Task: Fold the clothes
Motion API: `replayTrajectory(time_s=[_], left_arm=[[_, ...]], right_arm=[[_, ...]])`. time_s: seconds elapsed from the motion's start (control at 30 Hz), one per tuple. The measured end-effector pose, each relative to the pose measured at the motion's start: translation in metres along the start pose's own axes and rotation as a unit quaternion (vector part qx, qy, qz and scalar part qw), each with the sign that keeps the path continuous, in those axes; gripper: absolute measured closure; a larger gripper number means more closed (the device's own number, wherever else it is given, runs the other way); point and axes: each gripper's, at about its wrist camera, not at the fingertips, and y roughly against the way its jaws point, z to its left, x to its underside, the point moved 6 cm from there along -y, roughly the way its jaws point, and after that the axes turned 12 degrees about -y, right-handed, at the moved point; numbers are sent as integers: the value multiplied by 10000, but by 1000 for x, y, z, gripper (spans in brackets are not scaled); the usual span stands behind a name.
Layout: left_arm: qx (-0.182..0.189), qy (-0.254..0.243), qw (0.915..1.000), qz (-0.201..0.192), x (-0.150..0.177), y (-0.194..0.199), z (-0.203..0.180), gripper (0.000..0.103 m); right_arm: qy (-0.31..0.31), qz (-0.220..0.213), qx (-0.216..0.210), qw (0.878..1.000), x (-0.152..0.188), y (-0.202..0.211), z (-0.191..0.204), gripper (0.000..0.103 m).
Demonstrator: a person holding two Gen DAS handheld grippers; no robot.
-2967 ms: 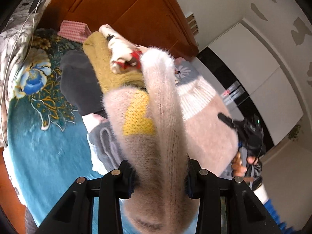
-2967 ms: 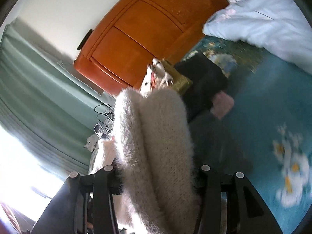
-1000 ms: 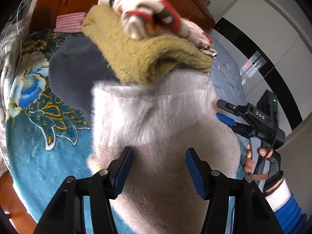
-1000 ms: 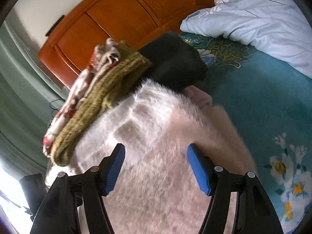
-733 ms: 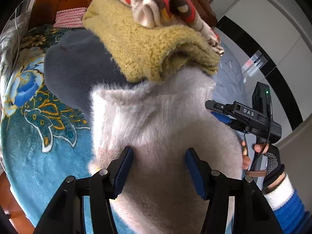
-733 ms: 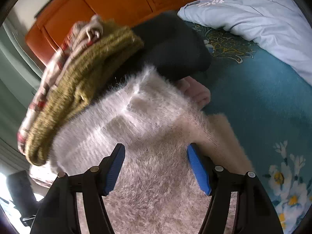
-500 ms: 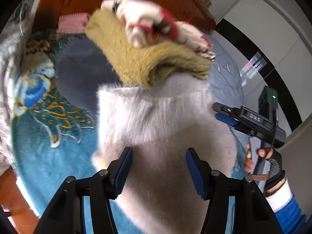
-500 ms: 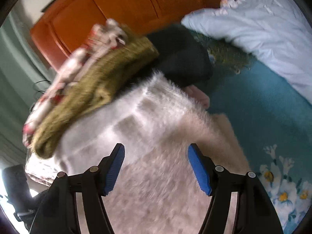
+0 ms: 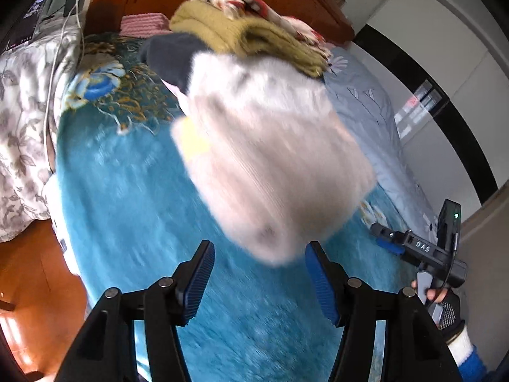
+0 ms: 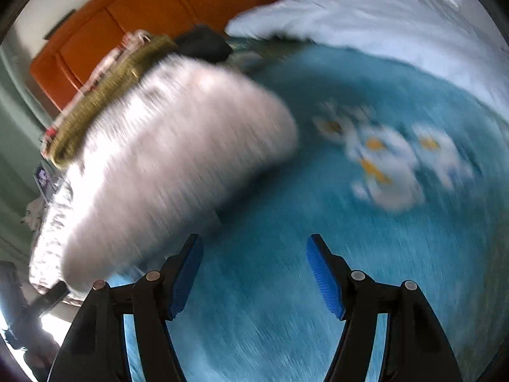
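A folded fluffy pale-pink sweater [image 9: 270,159] [image 10: 178,165] lies on the teal bed blanket [image 9: 127,210], its far edge tucked under an olive knit [image 9: 248,35] [image 10: 105,102] that carries a red-patterned cloth [image 9: 254,0]. A dark grey garment [image 9: 171,54] sits beside them. My left gripper [image 9: 259,275] stands open just short of the sweater's near edge, with nothing between its fingers. My right gripper [image 10: 254,275] is open too, over bare blanket to the right of the sweater. The right gripper [image 9: 394,242] also shows in the left wrist view, held by a gloved hand [image 9: 445,305]. Both views are motion-blurred.
A light blue duvet [image 10: 381,22] [image 9: 366,108] lies along one side of the bed, a grey floral quilt [image 9: 22,121] with cables along the other. An orange wooden headboard [image 10: 143,9] stands behind the pile. White flowers [image 10: 391,159] pattern the blanket.
Both grippers have let go of the sweater and drawn back from it. The sweater now lies folded on the bed. The right gripper has swung to the right, over bare blanket.
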Motion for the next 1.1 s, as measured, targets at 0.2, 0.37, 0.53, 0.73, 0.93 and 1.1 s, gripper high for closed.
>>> replayTrajectory(time_s=[0.2, 0.37, 0.53, 0.73, 0.93, 1.1], left_arm=[[-247, -237, 9991, 232, 21, -30, -25, 39], [-777, -186, 9966, 182, 25, -49, -26, 39], [-1320, -324, 9906, 125, 28, -63, -25, 39], [-1477, -490, 9878, 49, 35, -68, -27, 32], [-1307, -457, 9904, 7, 37, -70, -24, 23], [-1175, -463, 9920, 3, 39, -71, -22, 17]], right_arm=[[-4, -119, 386, 9992, 36, -3, -9, 34], [107, -324, 699, 9970, 59, -6, -6, 27], [204, -465, 881, 9948, 68, -10, 0, 15], [389, -582, 1168, 9907, 74, -14, 6, 15], [567, -675, 1452, 9855, 79, -18, 12, 7], [619, -719, 1539, 9835, 83, -20, 12, 6]])
